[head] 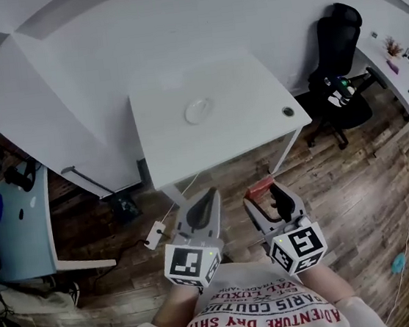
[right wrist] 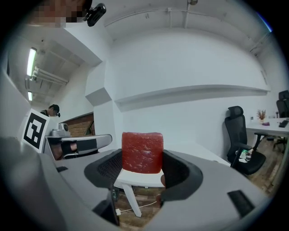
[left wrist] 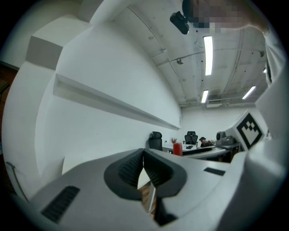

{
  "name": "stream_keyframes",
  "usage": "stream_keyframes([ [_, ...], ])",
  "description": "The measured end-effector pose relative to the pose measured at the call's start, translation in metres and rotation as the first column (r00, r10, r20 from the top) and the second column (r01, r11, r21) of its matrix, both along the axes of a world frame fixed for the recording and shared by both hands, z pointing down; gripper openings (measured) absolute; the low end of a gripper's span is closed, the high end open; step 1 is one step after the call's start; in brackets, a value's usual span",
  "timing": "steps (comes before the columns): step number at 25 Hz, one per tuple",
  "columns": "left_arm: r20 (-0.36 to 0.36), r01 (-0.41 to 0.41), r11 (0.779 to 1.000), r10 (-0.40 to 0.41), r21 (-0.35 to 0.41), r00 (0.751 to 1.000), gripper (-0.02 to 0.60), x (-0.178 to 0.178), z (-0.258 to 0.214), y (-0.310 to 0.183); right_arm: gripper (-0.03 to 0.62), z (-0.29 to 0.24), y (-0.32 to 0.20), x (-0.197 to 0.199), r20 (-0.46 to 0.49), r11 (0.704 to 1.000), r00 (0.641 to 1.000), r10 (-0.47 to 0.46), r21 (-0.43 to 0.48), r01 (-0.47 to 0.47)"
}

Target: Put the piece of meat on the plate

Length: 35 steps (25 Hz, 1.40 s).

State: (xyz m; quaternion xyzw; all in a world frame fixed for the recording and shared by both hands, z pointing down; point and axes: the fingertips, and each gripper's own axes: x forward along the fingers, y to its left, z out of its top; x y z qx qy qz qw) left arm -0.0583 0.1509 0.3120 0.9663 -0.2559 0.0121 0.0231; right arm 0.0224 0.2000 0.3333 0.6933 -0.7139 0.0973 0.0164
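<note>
A red block of meat point(right wrist: 142, 152) sits clamped between the jaws of my right gripper point(right wrist: 142, 169); in the head view the meat point(head: 259, 188) sticks out at the tips of the right gripper point(head: 265, 200), held over the wooden floor in front of the table. A small white plate point(head: 199, 110) lies near the middle of the white table point(head: 244, 121), well ahead of both grippers. My left gripper point(head: 203, 203) hangs beside the right one, its jaws closed together with nothing between them point(left wrist: 143, 168).
A black office chair point(head: 337, 69) stands right of the table. A round cable hole point(head: 288, 112) marks the table's right corner. A power strip with cable point(head: 155, 235) lies on the floor by the near table leg. A light blue desk point(head: 20, 226) is at left.
</note>
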Motion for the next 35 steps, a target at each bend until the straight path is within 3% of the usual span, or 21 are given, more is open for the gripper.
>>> stream_keyframes([
  [9,0.018,-0.034,0.999,0.034,-0.008,0.999,0.008,-0.013,0.007,-0.124,0.281,-0.003,-0.121,-0.007,0.075,0.999,0.996,0.037,-0.018,-0.036],
  [19,0.025,0.022,0.997,-0.020,-0.080,0.999,0.008,-0.005,0.034,-0.202,0.281,0.022,-0.203,0.010,0.086,0.996,0.996,0.001,-0.090,0.007],
  [28,0.042,0.131,0.986,-0.128,-0.098,0.991,0.008,0.059,0.038,-0.278,0.281,0.028,-0.291,0.070,0.112,0.984,0.985,-0.128,-0.109,0.140],
  [35,0.058,0.249,0.960,-0.243,-0.130,0.968,0.008,0.119,0.040,-0.338,0.281,0.031,-0.359,0.137,0.087,0.952,0.963,-0.256,-0.149,0.267],
])
